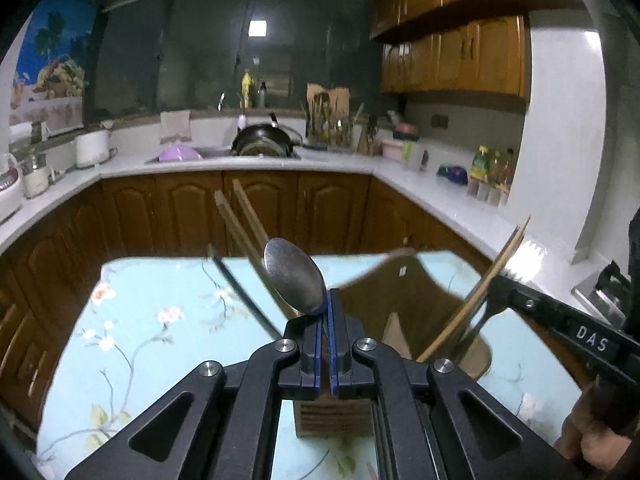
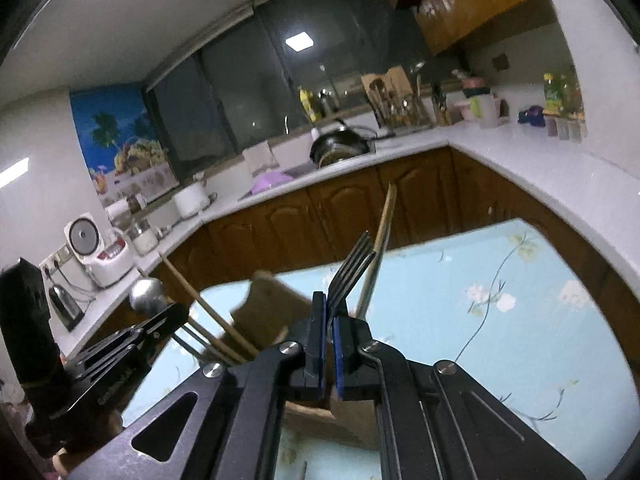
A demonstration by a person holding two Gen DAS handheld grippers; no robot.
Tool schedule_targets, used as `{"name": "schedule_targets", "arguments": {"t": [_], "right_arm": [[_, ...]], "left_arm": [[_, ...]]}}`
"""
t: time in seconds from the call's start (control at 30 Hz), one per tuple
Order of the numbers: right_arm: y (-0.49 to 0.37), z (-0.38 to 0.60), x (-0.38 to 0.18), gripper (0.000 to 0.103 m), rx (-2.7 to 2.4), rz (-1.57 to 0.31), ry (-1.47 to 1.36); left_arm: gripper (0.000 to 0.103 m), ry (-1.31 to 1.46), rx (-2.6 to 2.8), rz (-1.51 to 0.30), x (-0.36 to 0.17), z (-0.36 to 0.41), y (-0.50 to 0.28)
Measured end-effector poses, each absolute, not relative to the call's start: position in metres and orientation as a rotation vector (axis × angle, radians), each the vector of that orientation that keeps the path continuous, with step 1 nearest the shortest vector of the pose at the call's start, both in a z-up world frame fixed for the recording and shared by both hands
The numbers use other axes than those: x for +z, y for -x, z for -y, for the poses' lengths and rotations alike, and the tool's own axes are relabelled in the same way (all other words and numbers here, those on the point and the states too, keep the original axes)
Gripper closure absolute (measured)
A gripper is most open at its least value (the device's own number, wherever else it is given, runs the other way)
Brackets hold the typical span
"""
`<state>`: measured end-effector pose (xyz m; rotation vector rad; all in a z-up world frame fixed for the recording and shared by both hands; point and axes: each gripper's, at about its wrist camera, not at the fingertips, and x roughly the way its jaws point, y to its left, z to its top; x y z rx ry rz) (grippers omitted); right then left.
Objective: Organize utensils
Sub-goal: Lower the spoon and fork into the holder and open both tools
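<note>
While the left gripper (image 1: 327,308) pinches the spoon (image 1: 294,276) and the right gripper (image 2: 329,312) the fork (image 2: 352,268), both over the wooden holder (image 1: 408,304), crowded chopsticks (image 1: 244,232) could snag either, tipping it.

A table with a flowery blue cloth

The table (image 1: 132,320) is covered with a light blue cloth that has white flowers and thin twigs on it. A brown wooden holder (image 1: 424,300) stands on the cloth near the front. Sticks and other utensils poke up out of it.
</note>
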<state>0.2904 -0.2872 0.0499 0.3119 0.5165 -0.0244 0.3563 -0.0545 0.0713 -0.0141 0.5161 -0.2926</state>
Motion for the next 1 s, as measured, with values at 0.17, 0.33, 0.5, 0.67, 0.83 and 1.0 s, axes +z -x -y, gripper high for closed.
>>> {"name": "schedule_targets", "arguments": {"t": [0.17, 0.33, 0.5, 0.67, 0.83, 1.0], "right_arm": [[-0.296, 0.284, 0.031, 0.1, -0.01, -0.577, -0.322], [-0.296, 0.289, 0.033, 0.1, -0.007, -0.586, -0.332], [-0.299, 0.289, 0.036, 0.097, 0.001, -0.589, -0.346], [-0.292, 0.295, 0.042, 0.078, -0.005, -0.577, -0.379], [-0.271, 0.307, 0.055, 0.045, -0.006, -0.504, -0.453], [-0.246, 0.314, 0.067, 0.014, -0.015, -0.452, -0.491]], "left_arm": [[0.101, 0.025, -0.312, -0.559, 0.074, 0.052, -0.363], [0.101, 0.031, -0.321, -0.558, 0.088, 0.049, -0.372], [0.101, 0.028, -0.317, -0.559, 0.082, 0.042, -0.379], [0.093, 0.056, -0.339, -0.585, 0.082, 0.038, -0.38], [0.06, 0.1, -0.369, -0.542, 0.09, 0.026, -0.363], [0.028, 0.143, -0.342, -0.471, 0.098, 0.005, -0.325]]}}
